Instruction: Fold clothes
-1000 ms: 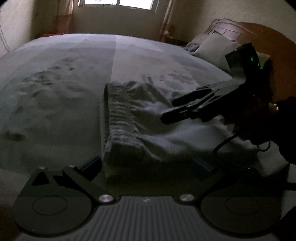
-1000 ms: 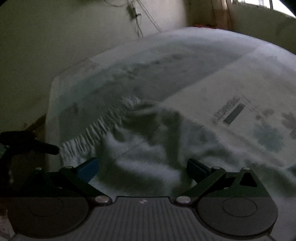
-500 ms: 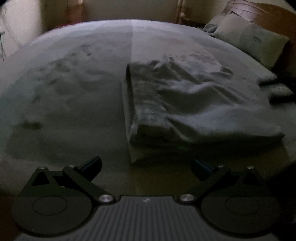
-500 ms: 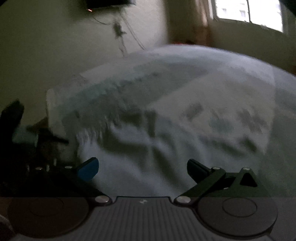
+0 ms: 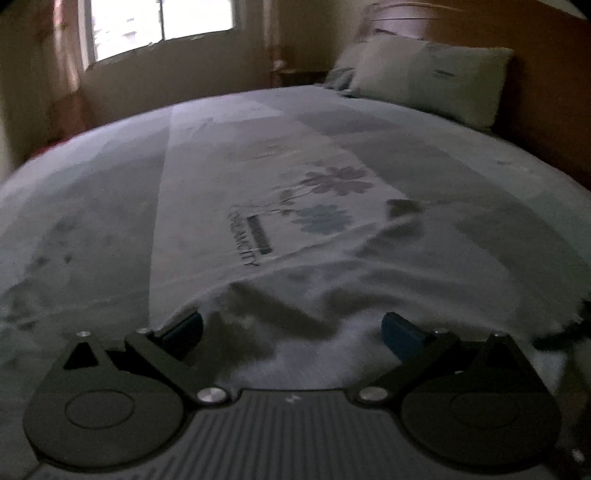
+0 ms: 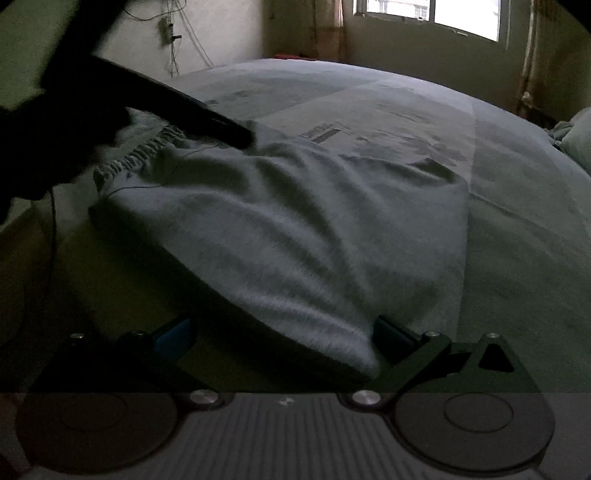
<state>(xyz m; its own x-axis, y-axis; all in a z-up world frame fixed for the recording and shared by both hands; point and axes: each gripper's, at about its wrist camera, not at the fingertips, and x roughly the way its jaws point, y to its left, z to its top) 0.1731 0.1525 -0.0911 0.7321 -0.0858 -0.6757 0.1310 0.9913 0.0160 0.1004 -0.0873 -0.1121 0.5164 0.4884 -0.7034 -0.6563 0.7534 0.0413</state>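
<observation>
Between the spread fingers of the right gripper (image 6: 282, 338), at the near edge of the bed (image 6: 517, 229), lies the near corner of a folded grey garment (image 6: 295, 229). Its blue-tipped fingers stand wide apart on either side of that corner, nothing pinched between them. From there the garment runs back and to the left across the bedsheet, rumpled in soft ridges, with a ribbed hem (image 6: 144, 155) at its far left end. The left gripper (image 6: 236, 134) reaches in from the left as a dark shape, its tip just over the cloth near that hem; from this side its fingers cannot be told apart.

Seen from the left wrist, the left gripper (image 5: 291, 328) has its blue pads well apart with the garment (image 5: 369, 280) bunched between and beyond them, not clamped. Farther off, the sheet bears a flower print (image 5: 332, 181) and dark lettering. A pillow (image 5: 424, 79) leans against the wooden headboard (image 5: 546, 66) at far right, and a bright window (image 5: 159, 26) sits at far left.
</observation>
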